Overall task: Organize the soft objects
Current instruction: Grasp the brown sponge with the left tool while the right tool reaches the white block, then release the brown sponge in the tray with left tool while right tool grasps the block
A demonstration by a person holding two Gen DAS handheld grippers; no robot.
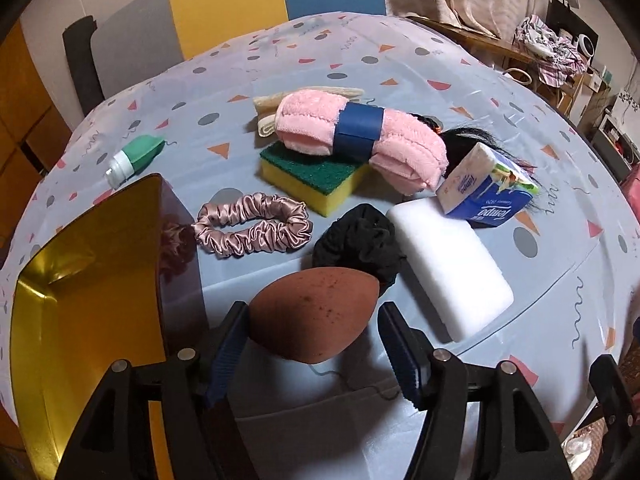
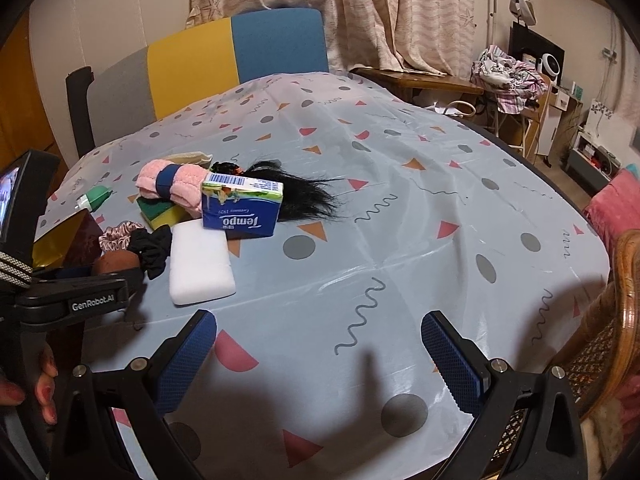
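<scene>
A brown egg-shaped makeup sponge [image 1: 320, 320] lies between the fingers of my left gripper [image 1: 313, 311]. The gripper is open: the left pad is against the sponge's side and the right pad stands just off it. A gold-lined box [image 1: 80, 300] stands open directly to the left. Beyond the sponge lie a black scrunchie [image 1: 360, 240], a pink satin scrunchie [image 1: 256, 224] and a white foam block [image 1: 448, 264]. My right gripper [image 2: 320, 356] hangs open over bare tablecloth, with nothing between its fingers. The right wrist view shows the left gripper's body [image 2: 80, 300] with the brown sponge [image 2: 118, 262] at its tip.
Farther back lie a yellow-green scouring sponge [image 1: 316, 176], a rolled pink towel with a blue band [image 1: 360, 136], a tissue pack [image 1: 484, 188], black hair [image 1: 468, 140], a beige cloth [image 1: 272, 108] and a green tube [image 1: 136, 156]. A chair [image 2: 240, 48] stands behind the table. A wicker chair [image 2: 624, 280] is at the right.
</scene>
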